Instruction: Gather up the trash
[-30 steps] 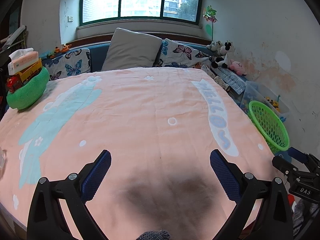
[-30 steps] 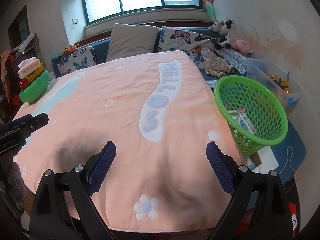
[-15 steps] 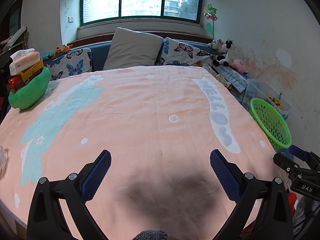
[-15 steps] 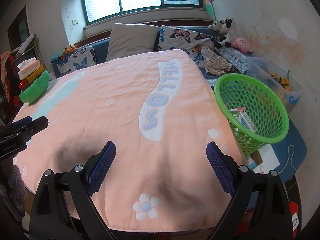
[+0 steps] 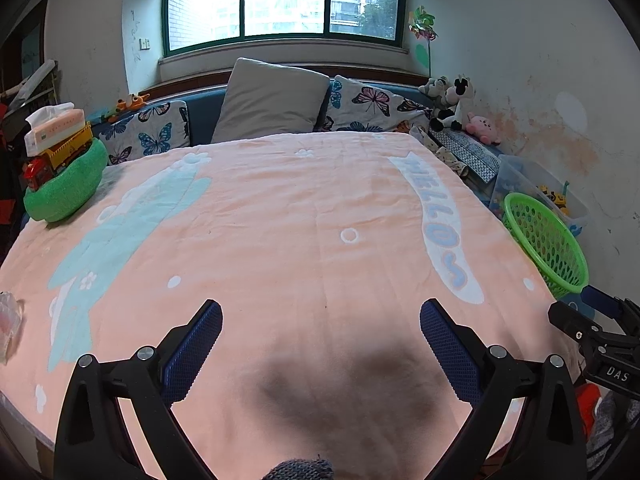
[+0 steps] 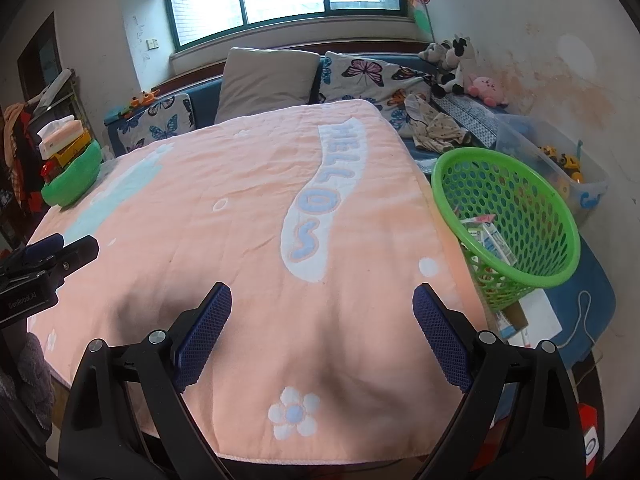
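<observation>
A green mesh basket [image 6: 520,264] stands off the right edge of the pink blanket-covered table [image 6: 240,208], with small cartons [image 6: 490,238] inside it. The basket [image 5: 548,240] also shows at the right of the left wrist view. A crumpled clear wrapper [image 5: 9,330] lies on the blanket at that view's far left edge. My left gripper [image 5: 321,308] hovers open over the near middle of the blanket, holding nothing. My right gripper [image 6: 322,292] is open and empty above the near right part, left of the basket. Each gripper shows in the other's view: right gripper [image 5: 596,332], left gripper [image 6: 44,258].
A green cushion bowl [image 5: 66,192] holding a toy truck and a tissue box sits at the far left corner. Pillows [image 5: 272,100] and plush toys [image 5: 452,104] line the back. A clear bin [image 6: 560,160] of toys and loose clothing [image 6: 436,128] lie beyond the basket.
Both views shifted only slightly, with the basket a little smaller and farther in the left wrist view. Both grippers stay open and empty.
</observation>
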Action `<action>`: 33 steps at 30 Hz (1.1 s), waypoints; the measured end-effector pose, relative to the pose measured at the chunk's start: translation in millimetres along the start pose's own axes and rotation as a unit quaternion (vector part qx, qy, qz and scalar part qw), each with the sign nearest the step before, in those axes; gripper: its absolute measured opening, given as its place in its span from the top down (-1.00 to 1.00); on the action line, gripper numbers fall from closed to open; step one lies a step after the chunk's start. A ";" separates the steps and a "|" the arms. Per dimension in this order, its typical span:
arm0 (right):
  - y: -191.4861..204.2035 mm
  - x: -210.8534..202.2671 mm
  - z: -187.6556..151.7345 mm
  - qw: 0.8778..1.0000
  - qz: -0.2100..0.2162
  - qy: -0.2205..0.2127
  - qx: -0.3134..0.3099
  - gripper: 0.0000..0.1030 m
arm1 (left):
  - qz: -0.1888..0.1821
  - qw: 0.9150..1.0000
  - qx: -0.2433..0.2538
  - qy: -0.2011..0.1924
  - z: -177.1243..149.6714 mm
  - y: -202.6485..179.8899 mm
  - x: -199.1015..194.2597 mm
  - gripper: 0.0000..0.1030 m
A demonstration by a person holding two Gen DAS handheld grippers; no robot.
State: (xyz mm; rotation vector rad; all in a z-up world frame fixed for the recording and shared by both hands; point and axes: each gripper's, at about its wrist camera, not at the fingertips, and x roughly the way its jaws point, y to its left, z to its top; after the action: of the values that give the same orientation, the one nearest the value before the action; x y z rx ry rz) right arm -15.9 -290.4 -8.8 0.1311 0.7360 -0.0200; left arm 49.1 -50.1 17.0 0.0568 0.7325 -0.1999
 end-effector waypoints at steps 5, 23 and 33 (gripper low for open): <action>0.3 0.5 0.0 1.000 0.002 0.000 0.000 -0.79 | 0.002 1.000 0.000 -0.001 -0.3 -1.8 -1.0 -0.86; 2.0 1.9 -0.2 1.000 0.004 0.001 0.000 -0.79 | 0.012 1.000 -0.006 0.000 -1.5 -2.1 -2.1 -0.86; 2.0 3.1 1.2 1.000 0.005 0.001 -0.003 -0.79 | 0.014 1.000 -0.006 0.000 -1.6 -1.7 -2.2 -0.86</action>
State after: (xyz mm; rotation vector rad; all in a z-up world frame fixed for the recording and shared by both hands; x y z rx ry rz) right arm -12.7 -288.5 -9.7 0.1291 0.7373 -0.0091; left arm 46.2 -51.3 17.3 0.0553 0.7324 -0.1685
